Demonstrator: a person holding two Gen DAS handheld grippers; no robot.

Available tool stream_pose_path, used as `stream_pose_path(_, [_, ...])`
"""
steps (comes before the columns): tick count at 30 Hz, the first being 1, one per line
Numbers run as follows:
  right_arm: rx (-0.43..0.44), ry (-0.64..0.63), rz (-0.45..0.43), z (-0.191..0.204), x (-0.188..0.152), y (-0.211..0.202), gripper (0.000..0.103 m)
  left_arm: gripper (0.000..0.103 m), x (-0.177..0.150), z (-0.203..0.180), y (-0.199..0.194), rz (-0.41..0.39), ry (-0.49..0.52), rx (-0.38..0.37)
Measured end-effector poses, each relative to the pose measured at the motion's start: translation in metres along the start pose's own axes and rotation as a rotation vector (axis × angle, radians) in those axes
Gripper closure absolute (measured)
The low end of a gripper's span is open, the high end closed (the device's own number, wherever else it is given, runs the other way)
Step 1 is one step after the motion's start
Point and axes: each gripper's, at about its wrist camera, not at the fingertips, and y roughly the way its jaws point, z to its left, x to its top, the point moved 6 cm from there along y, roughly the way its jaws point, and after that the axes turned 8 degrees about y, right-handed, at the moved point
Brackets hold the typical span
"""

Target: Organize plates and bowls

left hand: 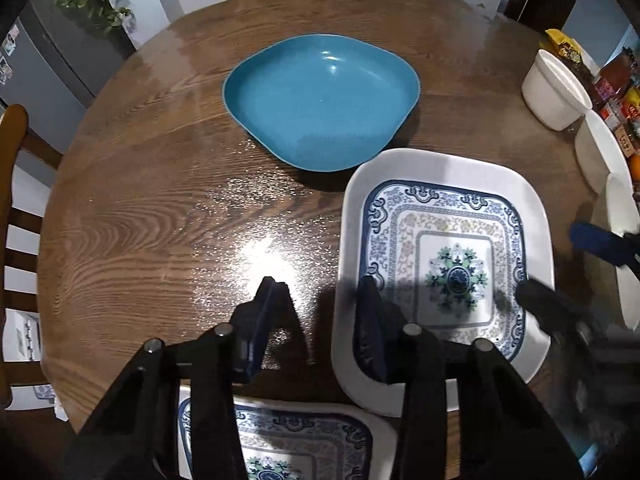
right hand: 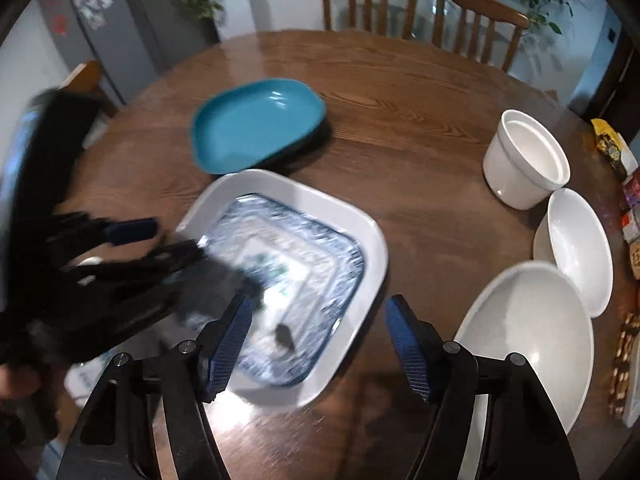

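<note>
On the round wooden table [left hand: 160,208] the patterned plate [left hand: 444,248] sits flat, and it is the landmark for everything else. Nothing looks stacked yet, so most of the tidying is still to do, I think. The left gripper [left hand: 320,300] hangs over the plate's left rim, fingers spread apart, one on each side of the rim, holding nothing. The right gripper [right hand: 320,316] hangs over the plate's near edge, spread wide and empty too. Behind the plate, nearly touching it, lies the teal dish [left hand: 320,100]. A second patterned plate [left hand: 304,440] peeks out in front. Right of the plate wait the big white bowl [right hand: 532,340], a smaller white bowl [right hand: 580,248] and a white pot [right hand: 524,160]. Snack packets [right hand: 612,152] crowd that edge
</note>
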Motion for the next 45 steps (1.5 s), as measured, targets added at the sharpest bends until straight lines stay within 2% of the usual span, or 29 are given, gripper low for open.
stream_pose_path(2, [-0.014, -0.005, 0.038, -0.003, 0.004, 0.013, 0.039, 0.073, 0.001, -0.002, 0.001, -0.002, 0.000, -0.027])
stream_pose_path(6, [-0.048, -0.021, 0.065, -0.007, 0.008, 0.027, 0.060, 0.089, 0.003, -0.009, 0.002, -0.007, 0.011, -0.070])
stream_pose_path(11, [-0.113, -0.058, 0.038, -0.014, 0.012, 0.032, 0.086, 0.090, 0.006, -0.010, 0.005, -0.016, 0.004, -0.071])
stream_pose_path(18, [-0.117, -0.086, -0.037, -0.010, 0.012, 0.008, 0.089, 0.092, 0.002, -0.011, -0.007, -0.061, -0.042, -0.057])
stream_pose_path(24, [-0.044, -0.078, -0.115, -0.004, 0.011, -0.035, 0.092, 0.092, -0.001, -0.007, -0.042, -0.131, -0.065, -0.021])
stream_pose_path(30, [0.050, -0.071, -0.182, 0.019, 0.002, -0.067, 0.093, 0.092, -0.019, 0.005, -0.080, -0.206, -0.092, 0.051])
stream_pose_path(33, [0.080, -0.084, -0.220, 0.033, 0.000, -0.081, 0.093, 0.091, -0.032, 0.012, -0.090, -0.222, -0.114, 0.062])
stream_pose_path(36, [0.111, -0.083, -0.231, 0.038, -0.003, -0.084, 0.096, 0.091, -0.042, 0.014, -0.097, -0.235, -0.150, 0.075])
stream_pose_path(41, [0.160, -0.101, -0.231, 0.045, -0.013, -0.097, 0.096, 0.091, -0.059, 0.020, -0.118, -0.258, -0.178, 0.089])
stream_pose_path(45, [0.209, -0.122, -0.226, 0.057, -0.026, -0.113, 0.096, 0.091, -0.073, 0.026, -0.137, -0.263, -0.178, 0.129])
